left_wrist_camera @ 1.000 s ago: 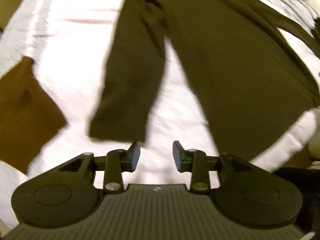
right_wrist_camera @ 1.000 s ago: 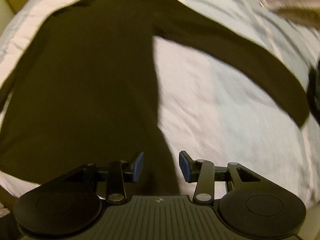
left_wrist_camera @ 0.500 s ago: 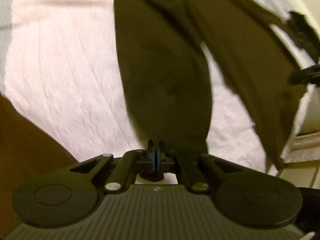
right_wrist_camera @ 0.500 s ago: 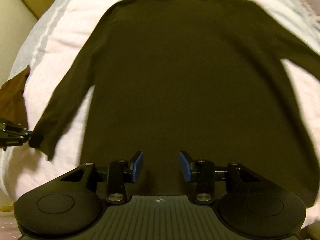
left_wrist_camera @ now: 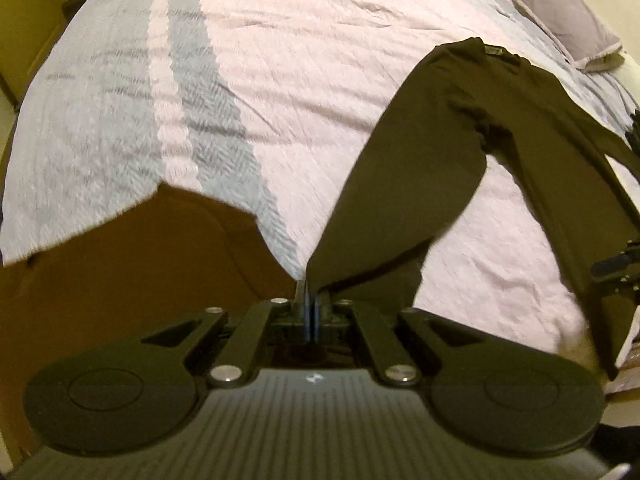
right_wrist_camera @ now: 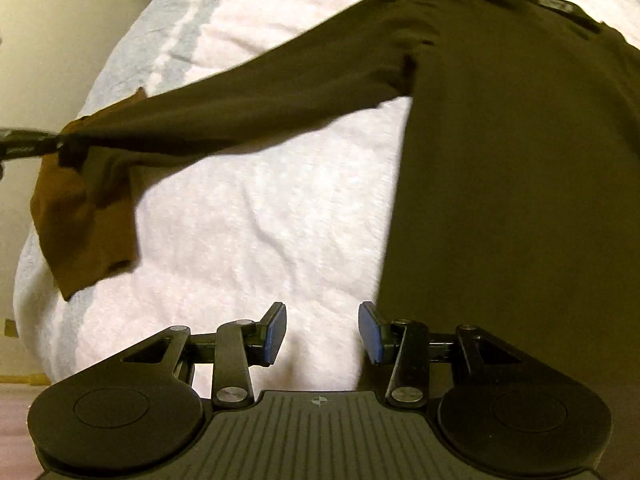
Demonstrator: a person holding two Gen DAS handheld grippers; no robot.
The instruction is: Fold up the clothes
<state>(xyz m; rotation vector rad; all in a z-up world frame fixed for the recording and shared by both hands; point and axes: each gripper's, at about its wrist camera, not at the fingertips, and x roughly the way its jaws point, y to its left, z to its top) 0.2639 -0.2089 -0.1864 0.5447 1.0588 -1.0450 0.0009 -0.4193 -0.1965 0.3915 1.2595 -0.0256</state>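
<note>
A dark olive long-sleeved top (right_wrist_camera: 500, 160) lies spread on the bed. My left gripper (left_wrist_camera: 310, 300) is shut on the cuff of its left sleeve (left_wrist_camera: 400, 184), which is lifted and stretched out sideways. In the right wrist view that sleeve (right_wrist_camera: 248, 108) runs taut to the left gripper (right_wrist_camera: 36, 144) at the far left edge. My right gripper (right_wrist_camera: 322, 332) is open near the bed's front edge, with nothing between its blue pads, just left of the top's side edge. The right gripper (left_wrist_camera: 616, 268) also shows at the right edge of the left wrist view.
A brown garment (left_wrist_camera: 120, 260) lies at the bed's left corner, below the lifted cuff (right_wrist_camera: 80, 216). The bedspread (left_wrist_camera: 280, 80) is pale pink with grey stripes. A mauve pillow (left_wrist_camera: 560, 12) sits at the far right. A cream wall (right_wrist_camera: 60, 40) stands left of the bed.
My left gripper closed on the sleeve cuff, then lifted and pulled it out to the left over the brown garment. The right gripper stayed open and shifted left of the top's body.
</note>
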